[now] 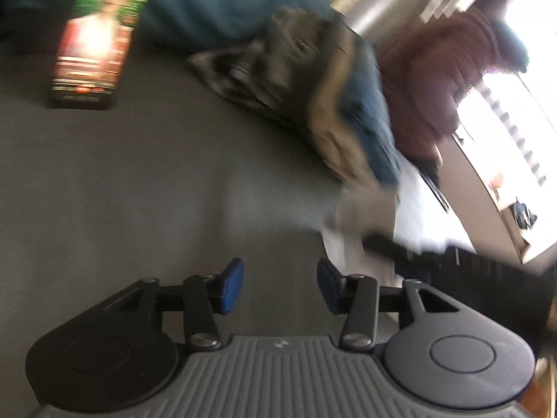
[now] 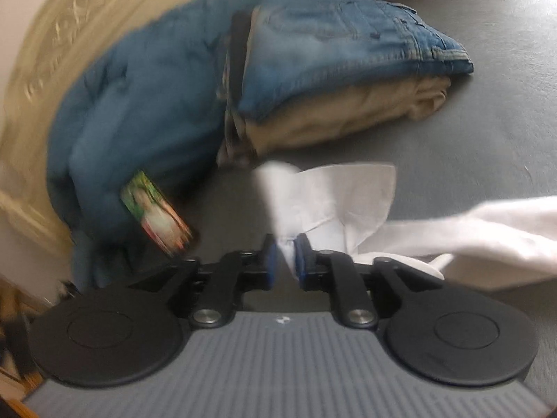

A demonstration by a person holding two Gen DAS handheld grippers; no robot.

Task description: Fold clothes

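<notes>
Two views: one from each hand-held tool, both blurred by motion.

Left wrist view, tongs: the left tongs (image 1: 280,287) fill the bottom centre, blue pads apart, nothing between them, over bare grey surface (image 1: 139,191).

Left wrist view, clothes: a folded stack (image 1: 334,104) lies at upper centre, probably parked there as finished work. A white garment (image 1: 369,216) trails at right of centre. A maroon heap (image 1: 424,83) sits at upper right.

Left wrist view, writing: a phone (image 1: 97,35) lies screen-up at upper left, showing a green and red picture with lines of text too blurred to read.

Right wrist view, tongs: the right tongs (image 2: 286,257) sit at bottom centre, standing a little apart, with a pinch of white cloth (image 2: 334,202) between the blue pads. Whether the pads still press it, I cannot tell.

Right wrist view, task item: the white cloth fans up from the pads and stretches to the right edge, likely held by an edge to spread or lay it.

Right wrist view, stack: folded blue jeans (image 2: 348,45) rest on a beige garment (image 2: 341,115) at upper centre, a blue quilt (image 2: 139,97) to their left.

Right wrist view, writing: no brand or label is readable. The lit phone (image 2: 156,212) shows at left of centre.
</notes>
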